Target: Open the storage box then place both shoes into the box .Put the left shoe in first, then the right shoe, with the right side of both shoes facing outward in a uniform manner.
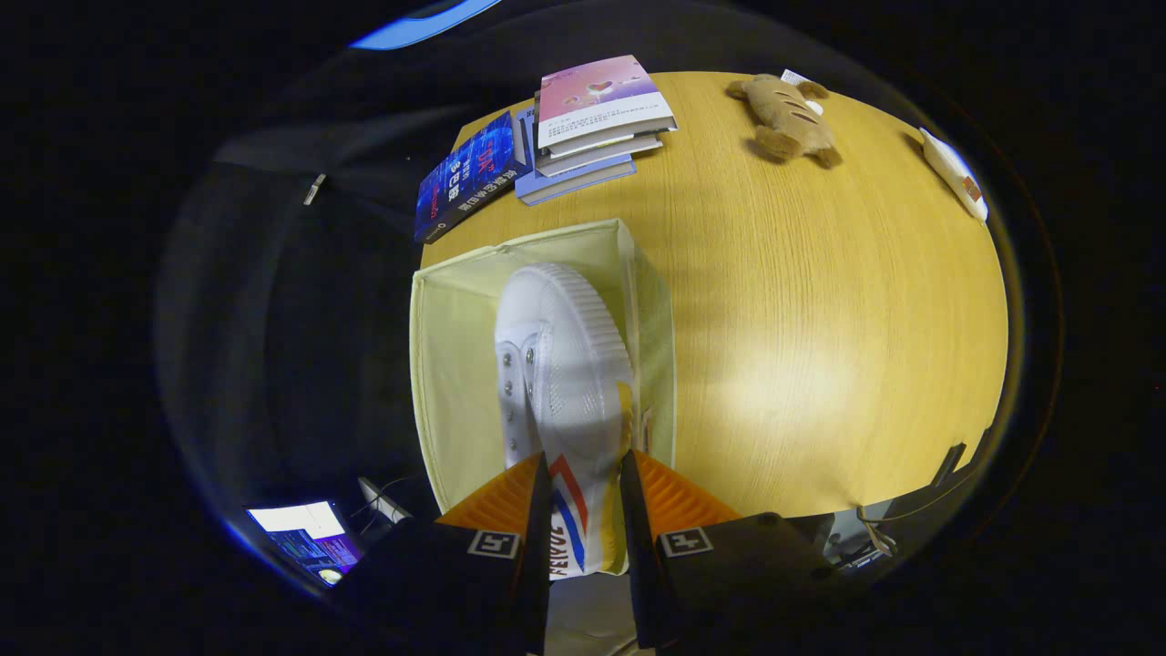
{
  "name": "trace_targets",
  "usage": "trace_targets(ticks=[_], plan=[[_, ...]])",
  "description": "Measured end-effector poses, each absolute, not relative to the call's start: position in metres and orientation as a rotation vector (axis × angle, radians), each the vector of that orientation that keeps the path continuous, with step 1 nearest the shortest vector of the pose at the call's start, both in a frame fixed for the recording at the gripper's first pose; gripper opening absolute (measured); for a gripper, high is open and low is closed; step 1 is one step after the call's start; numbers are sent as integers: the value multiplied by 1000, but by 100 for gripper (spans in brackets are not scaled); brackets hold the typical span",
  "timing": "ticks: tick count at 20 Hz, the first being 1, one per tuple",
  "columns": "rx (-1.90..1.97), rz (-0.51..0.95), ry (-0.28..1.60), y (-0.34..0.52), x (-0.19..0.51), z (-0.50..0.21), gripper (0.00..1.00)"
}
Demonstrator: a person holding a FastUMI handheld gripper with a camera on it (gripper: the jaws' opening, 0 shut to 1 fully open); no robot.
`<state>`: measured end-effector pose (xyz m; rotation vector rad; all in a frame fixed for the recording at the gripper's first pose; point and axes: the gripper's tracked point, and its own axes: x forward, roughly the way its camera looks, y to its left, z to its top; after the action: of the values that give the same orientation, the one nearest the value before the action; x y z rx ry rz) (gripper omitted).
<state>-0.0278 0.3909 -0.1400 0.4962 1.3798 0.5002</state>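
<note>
Claw (585, 497) with orange ribbed fingers (496, 497) clamps the heel of a white canvas sneaker (565, 364), both fingers pressing its sides. Sneaker points toe-down into the open pale-green fabric storage box (455, 364) at the near left corner of the round wooden table (820, 319). Stacked books (592, 118) sit at the far edge; a brown plush toy (788, 118) lies beside them.
</note>
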Motion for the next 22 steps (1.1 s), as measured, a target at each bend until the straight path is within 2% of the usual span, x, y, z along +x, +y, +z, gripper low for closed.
trace_targets(ticks=[1, 3, 4, 7, 9, 11, 14, 16, 22], plan=[[537, 526, 1382, 396, -29, -135, 46], [624, 565, 1380, 406, -28, -125, 44], [638, 567, 1371, 399, -25, -117, 48], [661, 557, 1345, 388, -18, -114, 68], [676, 555, 1332, 378, -16, -112, 77], [695, 557, 1319, 369, -17, -111, 84], [732, 553, 1295, 351, -19, -115, 87], [740, 545, 1274, 336, -22, -119, 97], [657, 420, 1067, 261, -11, -132, 98]])
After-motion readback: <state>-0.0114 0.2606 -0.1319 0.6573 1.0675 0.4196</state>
